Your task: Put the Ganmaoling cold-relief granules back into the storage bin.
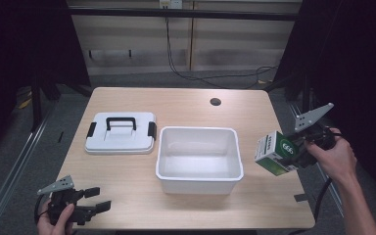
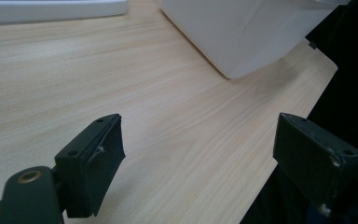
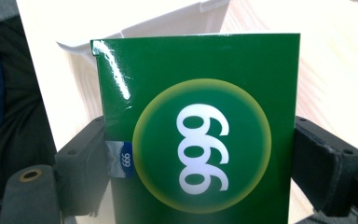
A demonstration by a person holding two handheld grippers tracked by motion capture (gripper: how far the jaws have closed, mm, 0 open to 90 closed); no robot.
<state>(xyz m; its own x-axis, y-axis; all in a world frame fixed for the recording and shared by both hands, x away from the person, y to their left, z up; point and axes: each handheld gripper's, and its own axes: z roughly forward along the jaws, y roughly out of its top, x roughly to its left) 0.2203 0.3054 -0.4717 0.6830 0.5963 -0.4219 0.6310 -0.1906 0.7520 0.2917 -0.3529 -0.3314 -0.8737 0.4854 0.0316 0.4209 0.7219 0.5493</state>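
A green and white box (image 1: 275, 152) marked 999 hangs above the table's right side, just right of the white bin (image 1: 198, 159). My right gripper (image 1: 298, 152) is shut on it; in the right gripper view the box (image 3: 198, 130) sits squeezed between both black jaws, with the bin's rim (image 3: 168, 18) behind it. My left gripper (image 1: 100, 199) rests at the front left corner of the table, open, with nothing between its jaws. In the left gripper view the open left gripper (image 2: 200, 163) looks over bare wood toward the bin's corner (image 2: 242, 37).
A white lid (image 1: 121, 132) with a black handle and black clips lies flat on the table, left of the bin. A round cable hole (image 1: 215, 102) sits near the far edge. Dark floor and metal rails flank the table (image 1: 142, 196).
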